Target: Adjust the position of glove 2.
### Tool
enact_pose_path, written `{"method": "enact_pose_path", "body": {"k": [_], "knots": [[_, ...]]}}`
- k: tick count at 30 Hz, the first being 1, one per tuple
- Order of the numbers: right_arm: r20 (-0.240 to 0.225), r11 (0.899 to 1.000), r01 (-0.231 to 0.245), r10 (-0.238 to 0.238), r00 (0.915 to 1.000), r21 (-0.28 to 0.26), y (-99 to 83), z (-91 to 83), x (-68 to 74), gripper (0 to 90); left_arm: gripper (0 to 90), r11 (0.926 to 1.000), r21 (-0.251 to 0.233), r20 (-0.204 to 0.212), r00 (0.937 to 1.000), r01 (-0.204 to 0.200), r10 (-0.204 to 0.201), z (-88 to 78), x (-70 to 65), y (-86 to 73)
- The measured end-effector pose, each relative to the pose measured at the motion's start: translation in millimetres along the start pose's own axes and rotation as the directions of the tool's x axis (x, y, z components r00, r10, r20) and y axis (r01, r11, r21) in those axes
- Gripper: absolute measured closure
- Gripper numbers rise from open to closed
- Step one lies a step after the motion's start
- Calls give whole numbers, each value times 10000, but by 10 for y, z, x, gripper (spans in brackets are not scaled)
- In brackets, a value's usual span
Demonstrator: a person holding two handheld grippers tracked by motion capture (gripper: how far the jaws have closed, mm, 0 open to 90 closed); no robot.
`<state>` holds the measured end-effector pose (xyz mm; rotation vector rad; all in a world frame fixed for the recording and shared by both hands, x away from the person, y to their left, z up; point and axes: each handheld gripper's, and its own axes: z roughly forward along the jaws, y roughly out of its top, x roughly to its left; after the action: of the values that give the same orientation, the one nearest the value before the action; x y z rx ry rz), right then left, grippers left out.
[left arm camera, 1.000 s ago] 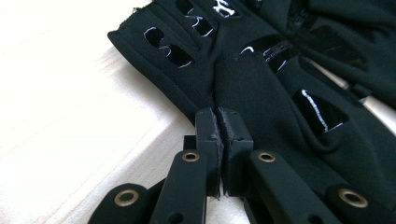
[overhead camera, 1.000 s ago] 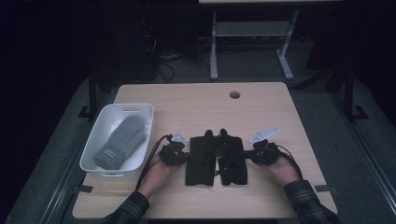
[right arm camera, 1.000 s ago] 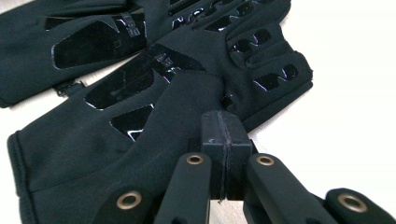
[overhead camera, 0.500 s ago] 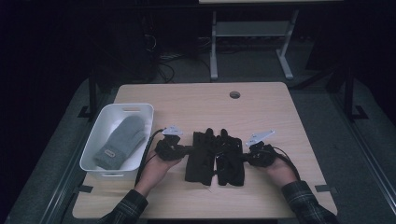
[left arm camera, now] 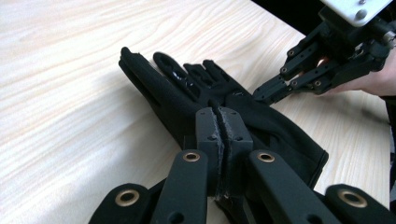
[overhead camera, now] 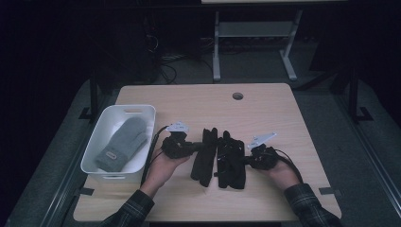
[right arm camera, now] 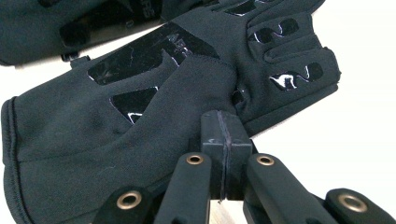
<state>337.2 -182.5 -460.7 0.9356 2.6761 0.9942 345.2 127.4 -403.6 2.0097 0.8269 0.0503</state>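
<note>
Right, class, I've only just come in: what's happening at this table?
A person sits at a wooden table with a gripper in each hand, working on two black gloves lying side by side. The left gripper is shut on the edge of the left glove; the right gripper is shut at the edge of the right glove. A white bin at the left holds a grey mitten.
</note>
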Motion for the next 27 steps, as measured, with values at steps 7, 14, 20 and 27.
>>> {"method": "enact_pose_path", "body": {"k": [7,14,20,27], "knots": [[-28,10000,-4,4,10000,-1,-2,0,-3,898,874,9998,-190,102,9999,101,-99,8,-17,41],[-5,10000,12,-12,10000,10,-1,0,-1,898,874,9999,-145,229,9997,80,-77,26,-44,43],[-29,9999,100,-100,9999,-20,3,8,6,898,873,9999,-95,385,9992,138,-134,63,-58,48],[-105,9999,163,-163,9998,-7,31,34,56,898,873,9999,-114,506,9987,43,-37,117,-103,98]]}}
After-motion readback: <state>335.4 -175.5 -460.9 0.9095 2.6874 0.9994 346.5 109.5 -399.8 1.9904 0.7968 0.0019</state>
